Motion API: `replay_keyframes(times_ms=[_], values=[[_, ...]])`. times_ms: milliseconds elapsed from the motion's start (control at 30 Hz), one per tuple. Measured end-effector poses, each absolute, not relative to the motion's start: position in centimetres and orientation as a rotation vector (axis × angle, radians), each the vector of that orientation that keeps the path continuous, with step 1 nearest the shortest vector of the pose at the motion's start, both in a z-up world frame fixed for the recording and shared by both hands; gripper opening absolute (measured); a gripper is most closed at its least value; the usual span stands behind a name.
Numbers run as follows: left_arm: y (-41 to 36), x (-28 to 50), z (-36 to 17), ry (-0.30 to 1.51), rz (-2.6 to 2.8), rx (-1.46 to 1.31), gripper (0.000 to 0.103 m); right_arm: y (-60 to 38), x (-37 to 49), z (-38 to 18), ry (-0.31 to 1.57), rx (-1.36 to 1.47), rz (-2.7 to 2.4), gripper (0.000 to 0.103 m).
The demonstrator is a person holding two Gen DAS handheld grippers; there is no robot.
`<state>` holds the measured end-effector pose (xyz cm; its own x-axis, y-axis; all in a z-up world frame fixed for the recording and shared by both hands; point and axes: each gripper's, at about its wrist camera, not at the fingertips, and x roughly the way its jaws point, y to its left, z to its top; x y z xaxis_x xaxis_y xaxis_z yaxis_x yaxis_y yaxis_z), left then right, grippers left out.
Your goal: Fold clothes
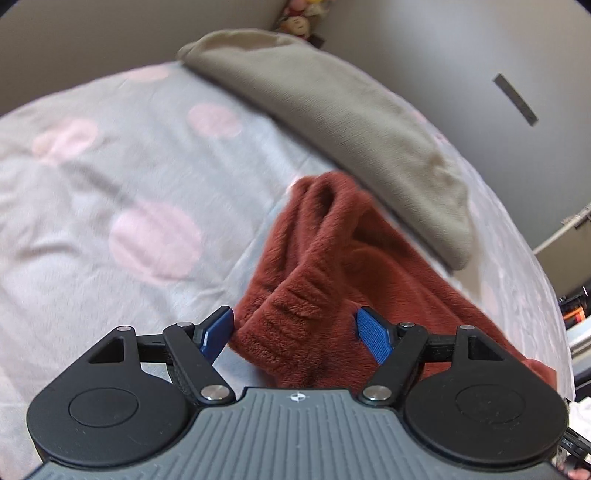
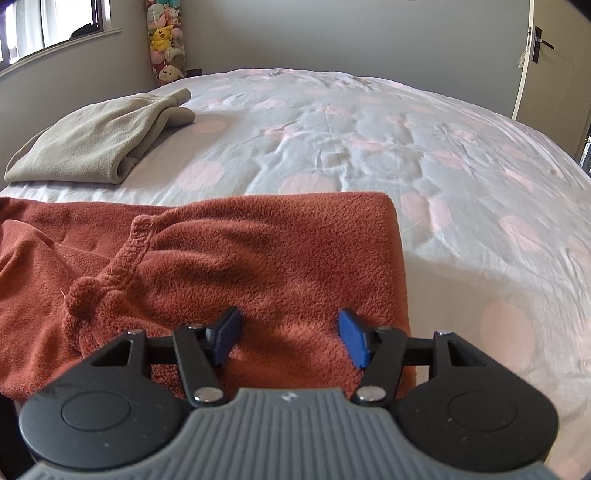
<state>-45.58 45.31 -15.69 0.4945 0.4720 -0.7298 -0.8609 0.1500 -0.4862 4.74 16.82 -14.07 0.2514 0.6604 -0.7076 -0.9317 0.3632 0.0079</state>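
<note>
Left wrist view, bottom of frame: left gripper, blue fingers spread wide, gripping nothing; ribbed cuff of the rust fleece garment lying between them, near the left-hand pad, contact not determinable. Garment bunched in the lower centre, rising in soft folds toward mid-frame and trailing off to the lower right. Beneath it, the bed, covered in pale grey fabric with pink spots, somewhat blurred. Beyond, from upper centre to centre right, a folded grey garment along the bed's edge. At top centre, a cluster of soft toys against the wall.

Right wrist view, bottom of frame: right gripper, blue fingers parted about halfway, closed on nothing, poised over the near edge of the rust fleece garment; fabric visible in the gap, pads not pressing it. Garment spread flat across the lower left and centre, right edge straight and folded, a ribbed band running diagonally across its left part. Behind it, the bed, filling mid-frame. At centre left, the folded grey garment, well apart from the rust one. Farther back, upper left, a window and a column of soft toys; upper right, a door with a handle.
</note>
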Motion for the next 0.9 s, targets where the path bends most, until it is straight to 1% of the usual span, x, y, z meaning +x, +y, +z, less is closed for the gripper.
replay_keyframes(times_ms=[167,267,300,367,400,433,467,500,600,767,900], values=[[45.3,-46.1,-17.9,0.364,0.995,-1.109,0.077,17.1,4.6,-14.2,0.697,-0.475,1.131,0.064],[45.2,-45.5,-17.9,0.369,1.015,-1.085,0.078,17.4,4.5,-14.4,0.697,-0.486,1.128,0.065],[45.2,-45.2,-17.7,0.377,1.02,-1.071,0.076,17.5,4.5,-14.5,0.697,-0.49,1.127,0.066],[45.3,-44.8,-17.5,0.382,1.022,-1.05,0.066,17.6,4.4,-14.5,0.696,-0.496,1.126,0.066],[45.3,-44.7,-17.3,0.374,1.01,-1.047,0.054,17.6,4.4,-14.5,0.695,-0.497,1.126,0.066],[45.3,-44.6,-17.1,0.37,0.999,-1.044,0.045,17.6,4.4,-14.5,0.695,-0.498,1.125,0.066],[45.4,-44.5,-16.9,0.369,0.991,-1.039,0.041,17.6,4.4,-14.5,0.694,-0.499,1.125,0.066],[45.3,-44.3,-16.5,0.372,0.989,-1.025,0.034,17.6,4.4,-14.5,0.694,-0.5,1.125,0.066],[45.1,-43.3,-14.5,0.384,0.99,-0.964,0.03,17.6,4.3,-14.4,0.689,-0.503,1.124,0.066],[44.4,-40.6,-9.0,0.367,0.949,-0.879,0.03,17.3,4.2,-13.9,0.677,-0.5,1.128,0.066],[42.5,-36.9,-4.2,0.323,0.877,-0.816,0.029,16.9,4.0,-12.5,0.664,-0.467,1.123,0.066]])
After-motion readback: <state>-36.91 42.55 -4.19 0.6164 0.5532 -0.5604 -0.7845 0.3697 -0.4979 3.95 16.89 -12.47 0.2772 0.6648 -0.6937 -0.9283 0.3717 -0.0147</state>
